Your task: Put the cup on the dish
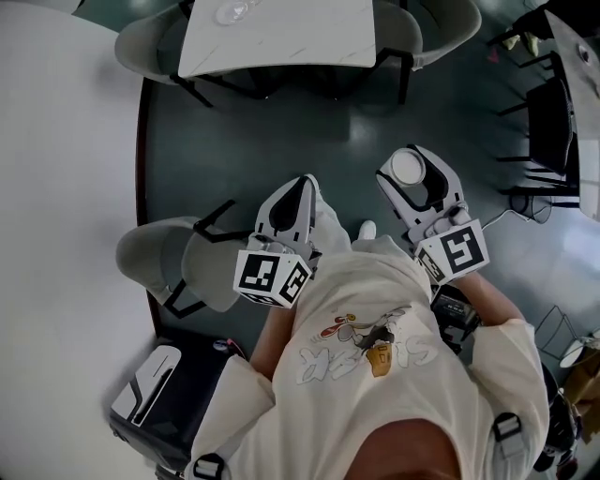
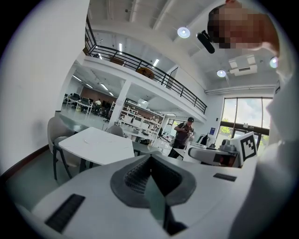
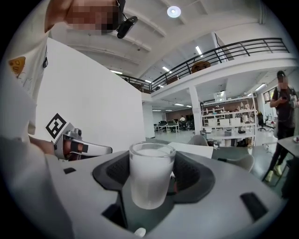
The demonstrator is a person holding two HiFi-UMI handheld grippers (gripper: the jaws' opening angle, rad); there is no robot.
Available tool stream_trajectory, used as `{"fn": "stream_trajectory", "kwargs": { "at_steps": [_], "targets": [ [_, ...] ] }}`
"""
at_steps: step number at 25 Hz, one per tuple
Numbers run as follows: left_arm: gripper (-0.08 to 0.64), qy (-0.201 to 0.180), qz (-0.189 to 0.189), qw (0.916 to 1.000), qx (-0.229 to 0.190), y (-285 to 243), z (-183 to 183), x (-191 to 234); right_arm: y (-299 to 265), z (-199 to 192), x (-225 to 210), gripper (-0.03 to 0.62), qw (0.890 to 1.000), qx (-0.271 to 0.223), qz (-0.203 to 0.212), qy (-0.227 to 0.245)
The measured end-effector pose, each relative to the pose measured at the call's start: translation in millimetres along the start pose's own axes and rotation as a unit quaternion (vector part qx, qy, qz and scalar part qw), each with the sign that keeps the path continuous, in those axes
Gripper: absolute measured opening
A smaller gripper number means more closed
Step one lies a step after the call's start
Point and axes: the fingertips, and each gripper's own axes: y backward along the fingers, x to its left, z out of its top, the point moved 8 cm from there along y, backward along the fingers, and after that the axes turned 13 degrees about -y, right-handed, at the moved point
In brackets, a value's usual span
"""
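A frosted glass cup stands upright between the jaws of my right gripper, which is shut on it. From above, the cup shows as a white round in that gripper, held close in front of my body. My left gripper is beside it at the left, its jaws shut with nothing between them. A clear glass dish lies on the white table farther ahead, cut off by the top edge of the head view. Both grippers hang over the floor, well short of the table.
Grey chairs stand round the white table, and another grey chair is at my left beside a white wall. A black case sits on the floor at lower left. A person stands far off in the hall.
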Motion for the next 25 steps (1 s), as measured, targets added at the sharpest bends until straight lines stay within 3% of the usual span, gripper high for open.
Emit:
{"fn": "stream_trajectory", "kwargs": {
  "at_steps": [7, 12, 25],
  "targets": [
    [0.002, -0.008, -0.003, 0.9999, -0.008, -12.0, 40.1, 75.0, -84.6, 31.6, 18.8, 0.270, 1.000, -0.003, 0.004, 0.005],
    [0.002, 0.003, -0.006, 0.9999, -0.015, -23.0, 45.5, 139.8, -154.0, 41.2, 35.8, 0.270, 1.000, -0.021, 0.007, 0.014],
    [0.002, 0.005, -0.011, 0.9998, -0.015, -37.4, 54.8, 212.2, -230.4, 55.5, 42.8, 0.270, 1.000, -0.009, 0.006, 0.026]
  ]
}}
